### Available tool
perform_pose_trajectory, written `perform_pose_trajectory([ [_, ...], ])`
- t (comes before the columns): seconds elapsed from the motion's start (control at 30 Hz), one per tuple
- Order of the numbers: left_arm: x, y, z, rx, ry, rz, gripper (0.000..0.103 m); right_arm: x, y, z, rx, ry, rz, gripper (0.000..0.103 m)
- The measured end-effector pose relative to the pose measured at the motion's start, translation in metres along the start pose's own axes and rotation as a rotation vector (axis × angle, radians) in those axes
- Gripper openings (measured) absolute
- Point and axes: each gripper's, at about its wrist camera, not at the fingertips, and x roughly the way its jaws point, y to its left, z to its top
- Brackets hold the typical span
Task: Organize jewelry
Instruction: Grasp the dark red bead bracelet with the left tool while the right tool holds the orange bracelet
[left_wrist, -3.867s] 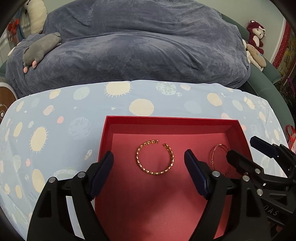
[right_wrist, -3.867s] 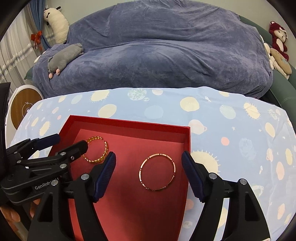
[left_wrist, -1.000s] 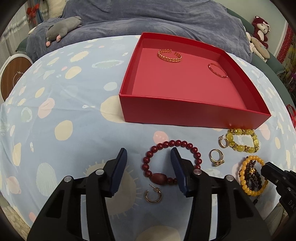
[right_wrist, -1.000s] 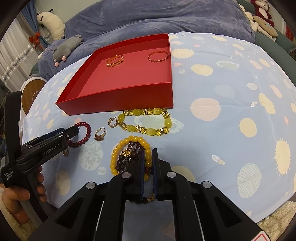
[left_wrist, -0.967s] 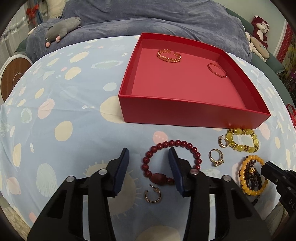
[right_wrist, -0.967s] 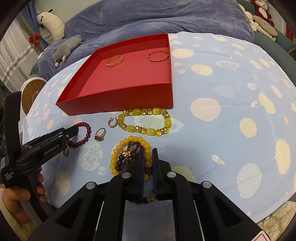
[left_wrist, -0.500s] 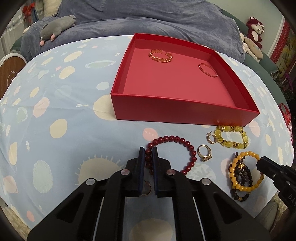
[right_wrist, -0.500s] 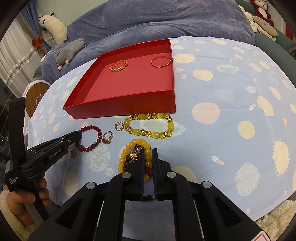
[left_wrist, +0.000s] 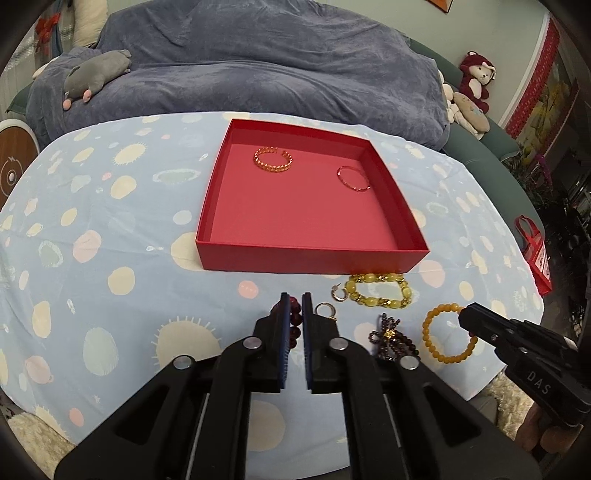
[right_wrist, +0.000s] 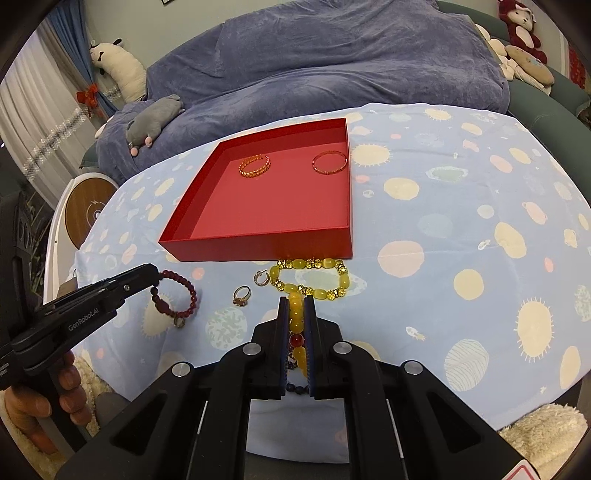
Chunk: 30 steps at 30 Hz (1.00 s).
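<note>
Desk (left_wrist: 110, 236): red tray (left_wrist: 314, 254) held two gold bangles. Left tongs (left_wrist: 293, 314) were clamped on the dark red bead bracelet (right_wrist: 173, 295), right tongs (right_wrist: 296, 317) on the amber bead bracelet (left_wrist: 448, 332), both lifted clear. Pickup step; next I'd carry both over the tray and release.

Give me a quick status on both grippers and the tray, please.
Left gripper shut on red bracelet. Right gripper shut on amber bracelet. Tray holds two gold bangles. Path clear.
</note>
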Motion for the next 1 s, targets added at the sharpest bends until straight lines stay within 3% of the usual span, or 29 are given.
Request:
perform_pose_trajectory([
  [0.2,-0.027,-0.014,0.029,0.036,-0.061,-0.046,0.001,-0.012,0.003,0.015,-0.017,-0.037,0.004,0.007],
  [0.4,-0.029,-0.014,0.044,0.058,-0.086,-0.037,0.004,-0.014,0.004,0.025,-0.013,-0.060,0.009,0.007],
  [0.47,-0.020,-0.008,0.034,0.041,-0.063,-0.021,0.012,-0.011,0.003,0.022,-0.009,-0.046,0.012,0.008],
  [0.53,-0.006,-0.003,0.019,0.030,-0.027,-0.011,0.044,-0.009,0.002,0.017,-0.005,-0.032,0.013,0.008],
  [0.57,0.000,-0.002,0.010,0.032,-0.019,0.003,0.046,-0.007,0.002,0.014,-0.002,-0.026,0.015,0.007],
  [0.8,0.055,0.021,-0.035,-0.011,0.110,0.056,0.043,0.001,0.005,0.007,0.002,0.002,0.027,0.008],
  [1.0,0.070,0.021,-0.043,0.033,0.111,0.090,0.032,0.006,0.006,0.006,0.009,0.012,0.033,0.008],
])
